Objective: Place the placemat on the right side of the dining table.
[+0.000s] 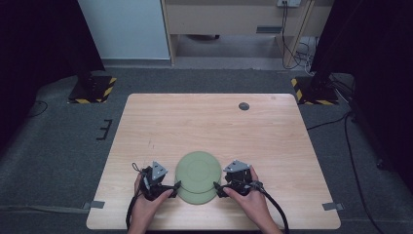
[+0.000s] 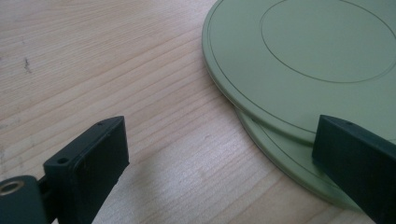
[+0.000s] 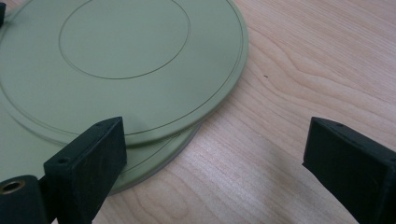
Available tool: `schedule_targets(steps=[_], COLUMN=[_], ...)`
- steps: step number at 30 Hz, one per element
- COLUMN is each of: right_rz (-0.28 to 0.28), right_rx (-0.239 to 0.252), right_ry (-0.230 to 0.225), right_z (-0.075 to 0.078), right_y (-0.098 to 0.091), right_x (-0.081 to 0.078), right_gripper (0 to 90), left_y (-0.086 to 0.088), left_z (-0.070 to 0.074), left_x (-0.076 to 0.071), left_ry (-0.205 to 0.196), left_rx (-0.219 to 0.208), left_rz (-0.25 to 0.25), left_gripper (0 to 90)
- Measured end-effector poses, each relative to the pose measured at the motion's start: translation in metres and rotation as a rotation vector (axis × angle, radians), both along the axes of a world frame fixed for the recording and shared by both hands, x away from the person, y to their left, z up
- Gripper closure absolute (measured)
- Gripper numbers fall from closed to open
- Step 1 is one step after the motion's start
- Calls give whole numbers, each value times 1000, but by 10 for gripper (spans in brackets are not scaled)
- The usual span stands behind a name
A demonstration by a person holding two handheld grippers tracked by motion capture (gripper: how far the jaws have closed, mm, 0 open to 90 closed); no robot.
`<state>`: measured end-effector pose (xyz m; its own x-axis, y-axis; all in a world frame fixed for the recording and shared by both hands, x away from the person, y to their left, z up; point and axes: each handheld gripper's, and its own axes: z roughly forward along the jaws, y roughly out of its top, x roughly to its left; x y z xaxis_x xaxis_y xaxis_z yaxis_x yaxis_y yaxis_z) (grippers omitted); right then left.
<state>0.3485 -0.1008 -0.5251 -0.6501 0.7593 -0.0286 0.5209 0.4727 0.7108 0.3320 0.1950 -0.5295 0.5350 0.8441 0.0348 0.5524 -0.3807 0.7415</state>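
Two round, flat, pale green plastic plates lie stacked near the front edge of the light wooden table [image 1: 160, 122], about midway across it. The upper green plate [image 1: 197, 169] sits slightly offset from the lower green plate [image 1: 197, 196], shifted toward the far side of the table, so a crescent of the lower one shows on the near side. Each plate carries a thin inscribed ring near the rim and a smaller ring around the centre. Both lie flat on the wood.

Relative to the stack:
- Left gripper [image 1: 175, 186]: just beside the stack's left edge, held in the person's left hand [image 1: 146, 207]. Jaws spread wide. In the left gripper view one jaw stands over bare wood, the other over the rim where the two plates overlap. Nothing between the jaws is clamped.
- Right gripper [image 1: 217, 188]: just beside the stack's right edge, held in the person's right hand [image 1: 251, 201]. Jaws likewise wide apart. In the right gripper view one jaw overlaps the plates' rims, the other is over bare wood. Holding nothing.
- Whether either jaw touches a plate: cannot tell.
- Small dark round disc [image 1: 244, 106]: well beyond the stack, near the table's far edge, toward the right.
- Grey tape tabs [image 1: 97, 204] at the table's near corners, either side of the stack.
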Motion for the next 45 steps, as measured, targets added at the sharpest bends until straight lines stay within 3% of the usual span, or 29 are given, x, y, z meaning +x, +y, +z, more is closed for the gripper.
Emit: schedule_targets(steps=[10, 16, 20, 36, 43, 45], right_rz=[-33, -21, -37, -63, -43, -15], right_rx=[-17, 9, -2, 14, 12, 19], right_ry=[-30, -4, -32, -15, -29, -23], right_z=[1, 0, 0, -2, 2, 11], right_y=[3, 1, 4, 2, 2, 2], right_x=[6, 1, 2, 5, 2, 2], right_gripper=[35, 66, 53, 54, 101, 102], left_y=[-3, -2, -4, -7, -7, -6], left_z=[0, 0, 0, -1, 0, 0], left_x=[3, 1, 4, 4, 0, -1], left_ry=[-15, -8, -12, -15, -24, -20], left_rx=[10, 4, 12, 6, 8, 5], left_rz=[17, 8, 19, 19, 5, -1], left_gripper=[20, 29, 9, 10, 29, 29])
